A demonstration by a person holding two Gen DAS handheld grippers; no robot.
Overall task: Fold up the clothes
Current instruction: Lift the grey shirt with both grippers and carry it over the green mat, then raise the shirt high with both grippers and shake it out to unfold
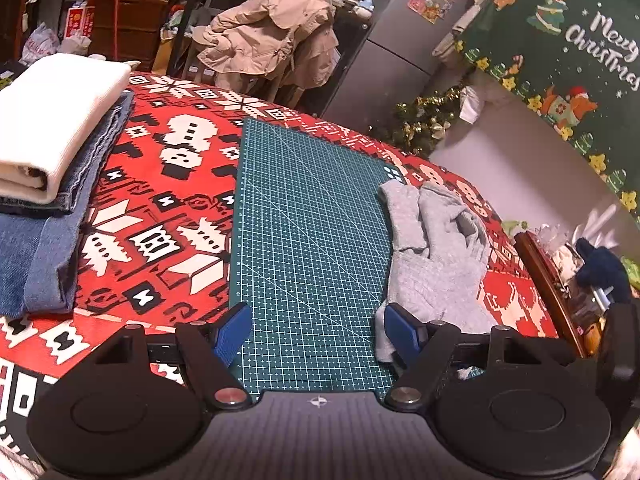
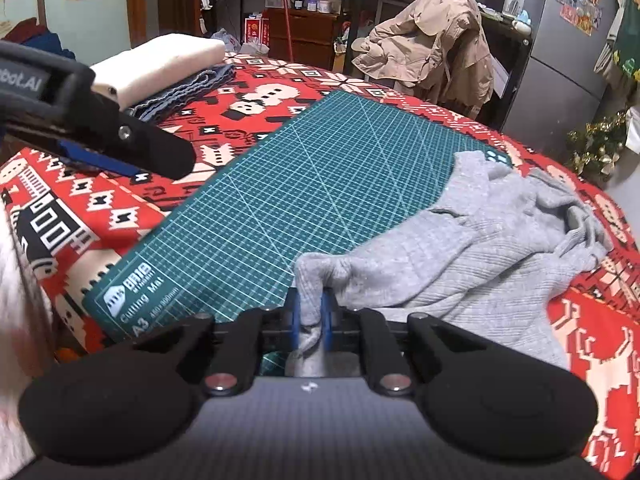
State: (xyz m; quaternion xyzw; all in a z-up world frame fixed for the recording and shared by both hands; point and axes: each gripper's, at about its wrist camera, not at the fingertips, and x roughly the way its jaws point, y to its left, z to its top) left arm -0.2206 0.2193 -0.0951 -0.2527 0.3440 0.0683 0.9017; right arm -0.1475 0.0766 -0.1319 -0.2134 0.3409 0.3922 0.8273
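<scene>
The right gripper point(image 2: 311, 320) has its blue pads pressed together on a bunched edge of the grey garment point(image 2: 472, 256), which lies crumpled ahead and to the right of it, partly on the green cutting mat point(image 2: 280, 196) and partly on the red patterned tablecloth point(image 2: 592, 344). Near this gripper's left finger the mat's corner reads "Cutting Mat", "A3" and a smaller size line too fine to read surely. The left gripper point(image 1: 318, 334) hovers over the mat point(image 1: 312, 220) with its blue pads point(image 1: 234, 330) spread wide and nothing between them; the grey garment point(image 1: 436, 248) lies just beside its right finger. Ahead and to its left sits a stack of folded clothes: a cream piece point(image 1: 52, 120) on top of blue denim point(image 1: 36, 264). In the right wrist view the left gripper's body shows part of a label, "bot.AI". Far ahead to the right of the left gripper hangs a green banner point(image 1: 560, 52) reading "Merry Christmas".
</scene>
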